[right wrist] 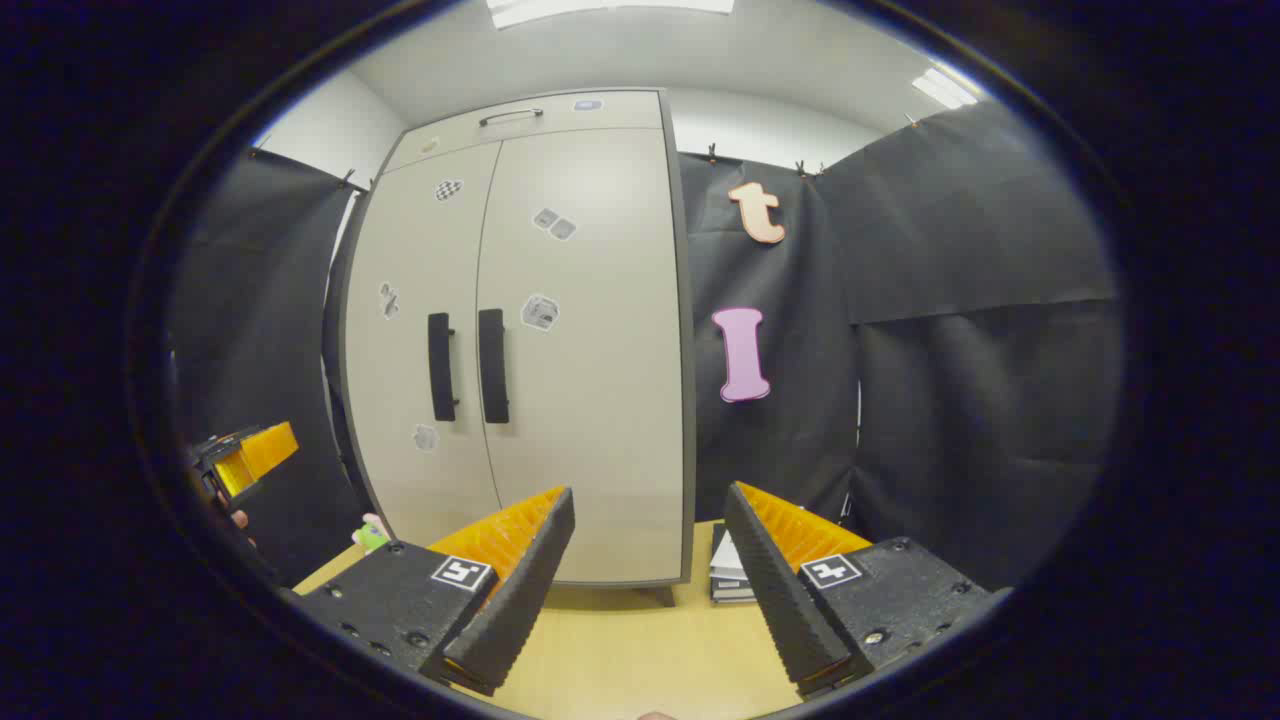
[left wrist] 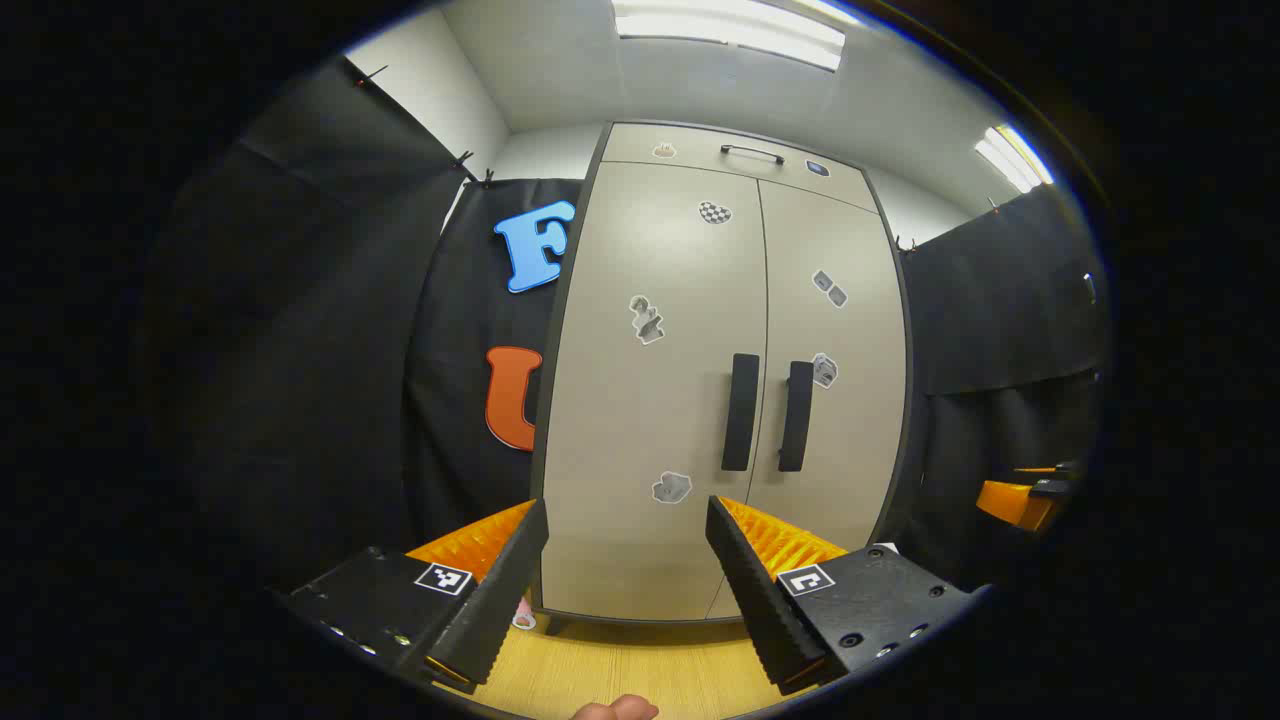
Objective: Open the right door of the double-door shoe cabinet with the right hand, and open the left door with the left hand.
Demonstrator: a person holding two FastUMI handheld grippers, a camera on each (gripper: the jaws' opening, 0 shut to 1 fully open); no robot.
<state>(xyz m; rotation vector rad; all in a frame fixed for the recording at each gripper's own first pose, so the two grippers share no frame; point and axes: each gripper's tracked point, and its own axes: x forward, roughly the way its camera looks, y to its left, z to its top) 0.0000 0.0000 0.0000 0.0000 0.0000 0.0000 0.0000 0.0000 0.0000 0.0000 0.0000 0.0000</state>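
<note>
The beige double-door shoe cabinet (left wrist: pixel 660 400) stands upright on a wooden surface with both doors closed. Its left door handle (left wrist: pixel 740 411) and right door handle (left wrist: pixel 796 416) are dark vertical bars side by side at the centre seam. My left gripper (left wrist: pixel 628 590) is open and empty, well short of the cabinet and pointing at the left door's lower part. In the right gripper view the cabinet (right wrist: pixel 580 330) sits left of centre, with the left handle (right wrist: pixel 441 366) and right handle (right wrist: pixel 492 365). My right gripper (right wrist: pixel 650 590) is open, empty and aimed at the cabinet's right edge.
A top drawer with a slim handle (left wrist: pixel 752 152) caps the cabinet. A stack of books (right wrist: pixel 735 570) lies by its right foot and a small toy (right wrist: pixel 372 532) by its left. The other gripper (left wrist: pixel 1020 500) shows far right; its counterpart (right wrist: pixel 245 455) shows far left.
</note>
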